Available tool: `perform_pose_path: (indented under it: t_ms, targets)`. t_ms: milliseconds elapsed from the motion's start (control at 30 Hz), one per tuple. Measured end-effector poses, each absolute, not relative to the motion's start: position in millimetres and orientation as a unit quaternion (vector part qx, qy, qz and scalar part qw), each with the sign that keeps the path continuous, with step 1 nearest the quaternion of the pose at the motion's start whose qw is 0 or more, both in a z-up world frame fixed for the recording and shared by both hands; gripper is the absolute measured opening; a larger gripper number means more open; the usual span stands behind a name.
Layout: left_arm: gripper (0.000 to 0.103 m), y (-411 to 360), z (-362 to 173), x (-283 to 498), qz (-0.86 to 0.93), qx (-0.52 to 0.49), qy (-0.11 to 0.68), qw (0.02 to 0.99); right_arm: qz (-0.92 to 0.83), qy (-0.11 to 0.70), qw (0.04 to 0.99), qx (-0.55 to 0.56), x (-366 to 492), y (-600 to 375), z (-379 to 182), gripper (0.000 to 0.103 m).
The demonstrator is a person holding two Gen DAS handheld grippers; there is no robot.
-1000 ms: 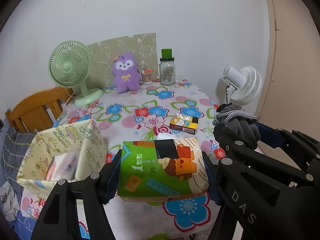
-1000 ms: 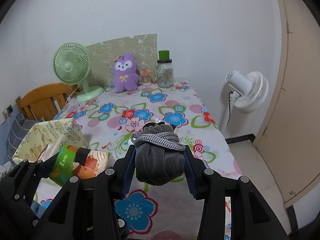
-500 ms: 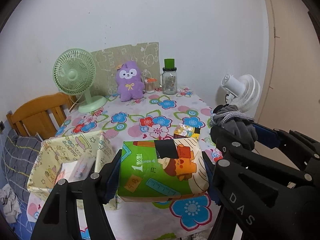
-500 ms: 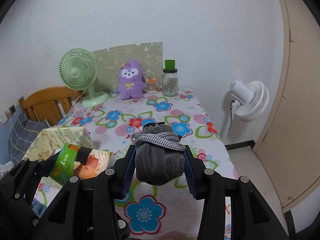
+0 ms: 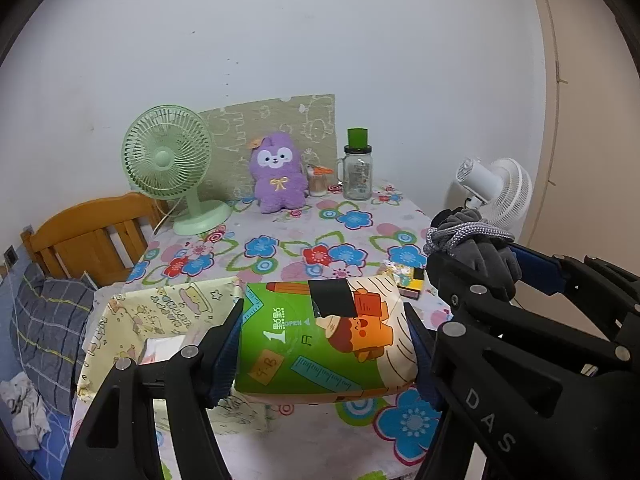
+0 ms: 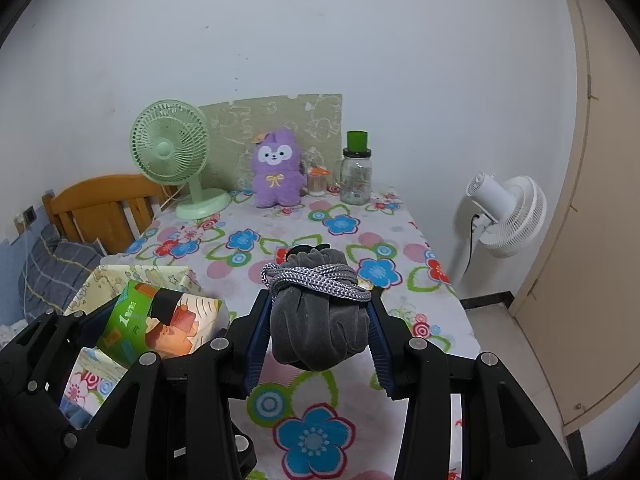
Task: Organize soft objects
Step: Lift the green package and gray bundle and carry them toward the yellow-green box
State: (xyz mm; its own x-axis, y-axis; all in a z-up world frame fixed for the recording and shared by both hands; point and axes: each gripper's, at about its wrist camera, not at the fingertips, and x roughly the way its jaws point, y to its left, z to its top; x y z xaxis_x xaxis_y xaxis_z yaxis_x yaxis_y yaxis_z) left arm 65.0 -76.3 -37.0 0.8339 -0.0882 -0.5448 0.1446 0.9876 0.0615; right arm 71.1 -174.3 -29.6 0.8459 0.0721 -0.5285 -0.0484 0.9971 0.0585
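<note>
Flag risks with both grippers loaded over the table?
1. The tissue pack, clamped by the left gripper, visibly bulges and could squirm out.
2. The right gripper holds the grey pouch low; its cord could snag.
3. The grippers are close and may collide near the fabric bin.

Green fan (image 5: pixel 170 160), glass jar (image 5: pixel 357 174) at the table's far edge — white fan (image 6: pixel 508 216) beyond.

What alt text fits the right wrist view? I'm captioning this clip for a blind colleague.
The right gripper clamps a grey velvet pouch wound with cord above a floral tablecloth. At left, the left gripper holds a colourful tissue pack; a purple plush toy sits far back.
</note>
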Motion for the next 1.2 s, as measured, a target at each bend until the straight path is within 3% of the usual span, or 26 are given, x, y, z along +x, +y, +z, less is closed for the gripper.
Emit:
perform_pose_path:
  t_ms: [1200]
  targets:
    - [0.073,47,-67,122,0.026,0.026,0.317,0.948,0.138,0.299,0.944,-0.011,141,-45,-52,0.049]
